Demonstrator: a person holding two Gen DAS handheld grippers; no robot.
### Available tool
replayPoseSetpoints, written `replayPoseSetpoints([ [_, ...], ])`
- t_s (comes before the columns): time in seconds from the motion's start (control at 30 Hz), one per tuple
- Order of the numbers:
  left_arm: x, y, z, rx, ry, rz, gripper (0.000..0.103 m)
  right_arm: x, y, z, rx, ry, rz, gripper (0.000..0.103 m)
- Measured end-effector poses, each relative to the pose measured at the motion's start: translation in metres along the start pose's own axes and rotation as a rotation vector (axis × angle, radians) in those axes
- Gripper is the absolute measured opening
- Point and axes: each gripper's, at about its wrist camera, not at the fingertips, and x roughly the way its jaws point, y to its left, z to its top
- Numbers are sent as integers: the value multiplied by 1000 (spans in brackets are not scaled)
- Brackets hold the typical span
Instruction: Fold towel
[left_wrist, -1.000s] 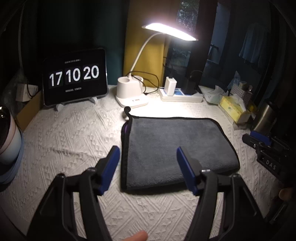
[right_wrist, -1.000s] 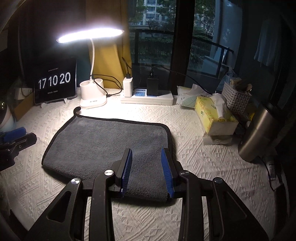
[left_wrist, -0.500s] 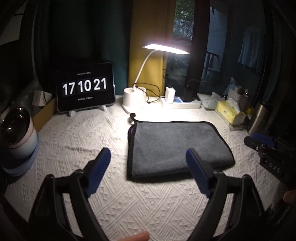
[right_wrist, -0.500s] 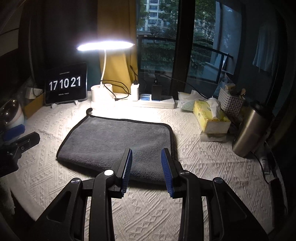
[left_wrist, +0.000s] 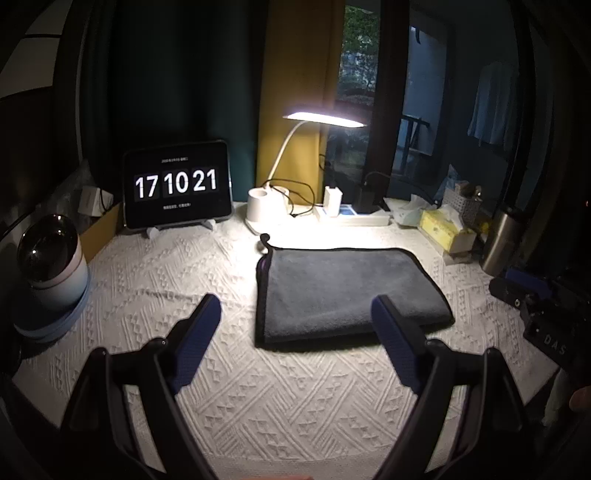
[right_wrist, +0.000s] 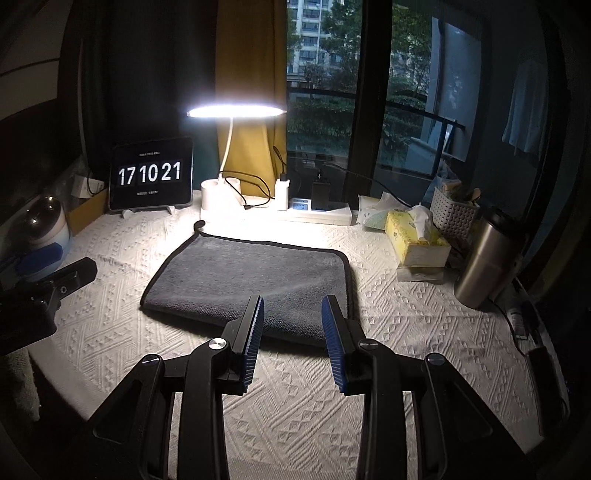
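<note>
A dark grey towel (left_wrist: 347, 288) with black edging lies folded flat on the white textured tablecloth (left_wrist: 177, 266); it also shows in the right wrist view (right_wrist: 255, 277). My left gripper (left_wrist: 295, 314) is wide open and empty, raised in front of the towel's near left edge. My right gripper (right_wrist: 292, 314) is open and empty, raised in front of the towel's near right part. Neither touches the towel.
At the back stand a tablet clock (left_wrist: 177, 184), a lit desk lamp (left_wrist: 325, 120) on a white base (left_wrist: 264, 206) and a power strip (left_wrist: 354, 218). A tissue box (right_wrist: 417, 240), basket (right_wrist: 454, 214) and steel flask (right_wrist: 487, 266) stand right. A round white device (left_wrist: 51, 258) stands left.
Both grippers have pulled back and up from the towel, so it looks smaller and farther. My left gripper's jaws have spread wider. The towel has not moved.
</note>
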Motion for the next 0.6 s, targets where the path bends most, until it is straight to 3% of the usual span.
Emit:
replayPoseSetpoints([
  [0.6, -56, 8, -9, -16, -132, -20, 85, -57, 13, -21, 19, -81, -12, 34],
])
